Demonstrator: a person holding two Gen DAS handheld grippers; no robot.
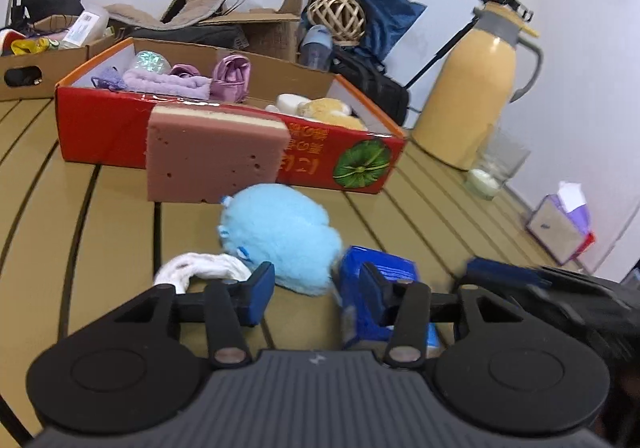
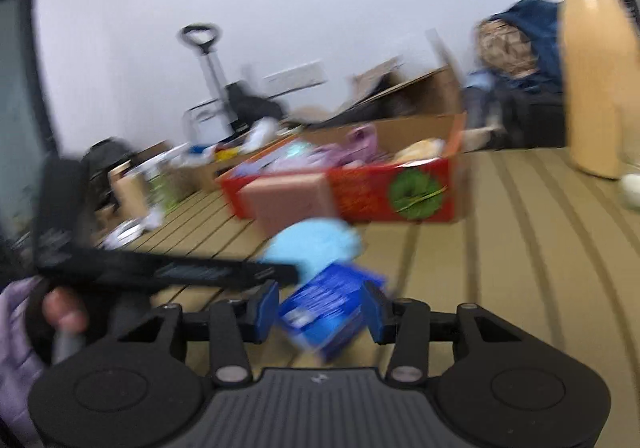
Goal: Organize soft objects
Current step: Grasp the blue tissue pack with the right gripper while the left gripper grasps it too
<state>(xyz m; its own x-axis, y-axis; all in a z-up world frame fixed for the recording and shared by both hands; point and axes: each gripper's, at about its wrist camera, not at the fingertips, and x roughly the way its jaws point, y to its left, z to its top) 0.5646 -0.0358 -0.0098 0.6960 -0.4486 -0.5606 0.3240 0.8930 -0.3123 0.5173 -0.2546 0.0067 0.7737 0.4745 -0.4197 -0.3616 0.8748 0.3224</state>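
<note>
The blue tissue pack (image 2: 332, 312) on the tabletop (image 1: 120, 232), beside the blue plush toy (image 1: 280, 236), is bracketed by the right tongs (image 2: 320, 314), apparently unclamped, left tongs (image 1: 316, 292) apart and empty; squeezing, then lifting to the red box (image 1: 104, 124), is called for.

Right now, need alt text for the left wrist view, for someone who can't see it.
The left gripper hovers low over a slatted tan table, its jaws either side of a fluffy light-blue plush toy, beside a blue packet and a white cloth. Behind stands a pink foam sponge block against a red cardboard box of soft items.
</note>
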